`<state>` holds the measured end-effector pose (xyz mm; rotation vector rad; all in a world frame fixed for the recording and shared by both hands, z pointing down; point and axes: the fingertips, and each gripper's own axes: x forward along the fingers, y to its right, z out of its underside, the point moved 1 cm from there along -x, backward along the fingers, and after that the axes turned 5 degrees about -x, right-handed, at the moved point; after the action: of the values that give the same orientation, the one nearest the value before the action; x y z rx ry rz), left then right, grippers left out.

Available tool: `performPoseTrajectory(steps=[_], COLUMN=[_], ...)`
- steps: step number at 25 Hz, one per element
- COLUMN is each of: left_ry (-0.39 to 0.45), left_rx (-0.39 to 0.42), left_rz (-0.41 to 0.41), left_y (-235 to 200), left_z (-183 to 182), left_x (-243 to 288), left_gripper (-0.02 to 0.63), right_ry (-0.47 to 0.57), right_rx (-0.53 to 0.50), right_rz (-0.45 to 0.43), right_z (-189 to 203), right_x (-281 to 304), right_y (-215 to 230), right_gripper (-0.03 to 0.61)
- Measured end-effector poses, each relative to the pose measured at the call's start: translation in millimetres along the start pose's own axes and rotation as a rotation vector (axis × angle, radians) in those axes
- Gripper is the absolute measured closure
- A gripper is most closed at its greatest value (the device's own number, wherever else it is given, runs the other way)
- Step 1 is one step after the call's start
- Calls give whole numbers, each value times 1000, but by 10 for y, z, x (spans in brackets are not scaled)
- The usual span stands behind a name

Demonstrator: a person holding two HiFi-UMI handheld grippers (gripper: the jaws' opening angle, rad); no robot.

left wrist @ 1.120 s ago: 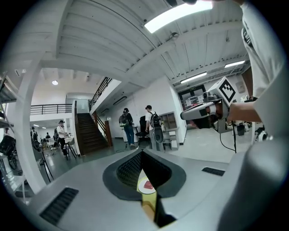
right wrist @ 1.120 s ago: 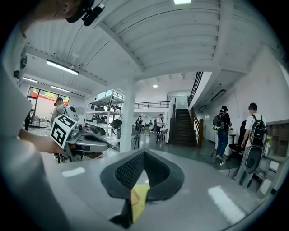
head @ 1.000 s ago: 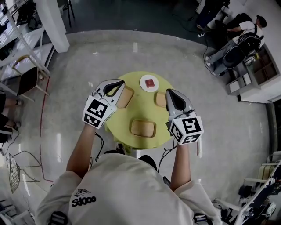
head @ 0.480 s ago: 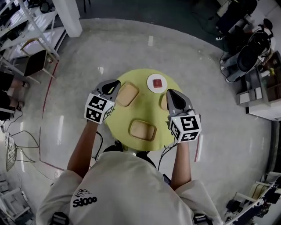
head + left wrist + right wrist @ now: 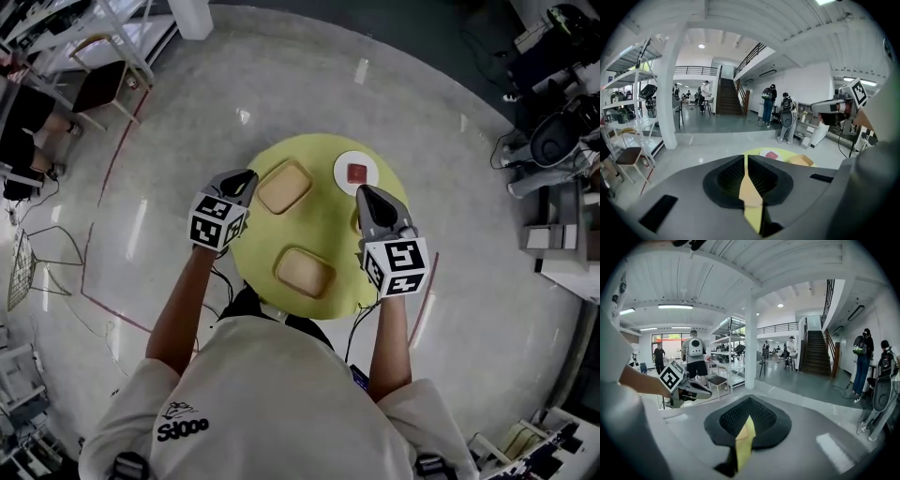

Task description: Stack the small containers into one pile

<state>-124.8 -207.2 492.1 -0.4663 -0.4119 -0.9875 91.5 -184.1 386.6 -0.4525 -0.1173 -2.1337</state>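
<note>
Three shallow tan containers lie apart on the round yellow table (image 5: 323,230). One container (image 5: 285,186) is at the far left, one (image 5: 305,272) is near the front edge, and a third (image 5: 355,221) is mostly hidden under my right gripper. My left gripper (image 5: 241,177) hovers at the table's left rim beside the far-left container, shut and empty. My right gripper (image 5: 367,193) hangs over the table's right side, also shut with nothing in it. In the left gripper view the jaws (image 5: 746,159) meet, with a container (image 5: 801,161) beyond them. In the right gripper view the jaws (image 5: 748,417) are also together.
A white plate (image 5: 343,166) with a red block (image 5: 356,172) sits at the table's far edge. Polished grey floor surrounds the table. Chairs and shelving (image 5: 94,66) stand at the far left, and equipment and desks (image 5: 558,141) at the right. People stand far off.
The head view has swung, so the table now sits higher and further right in the picture. Both grippers stay shut and hold roughly the same places at the table's sides.
</note>
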Motion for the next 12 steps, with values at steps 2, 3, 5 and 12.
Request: performPoseTrajectory(steps=[2, 3, 5, 12], left_ry=[-15, -23, -46, -148], left_rx=[-23, -33, -47, -134], left_rz=[-21, -28, -29, -23], left_y=[-75, -105, -129, -279], left_z=[147, 220, 357, 789], left_x=[18, 29, 71, 261], left_gripper=[606, 607, 604, 579], right_ry=[-10, -15, -25, -65], right_rx=[4, 5, 10, 41], right_rz=[-11, -15, -18, -25], right_z=[52, 78, 128, 300], right_x=[58, 82, 114, 252], right_y=[-24, -34, -36, -109], right_gripper=[569, 569, 569, 569])
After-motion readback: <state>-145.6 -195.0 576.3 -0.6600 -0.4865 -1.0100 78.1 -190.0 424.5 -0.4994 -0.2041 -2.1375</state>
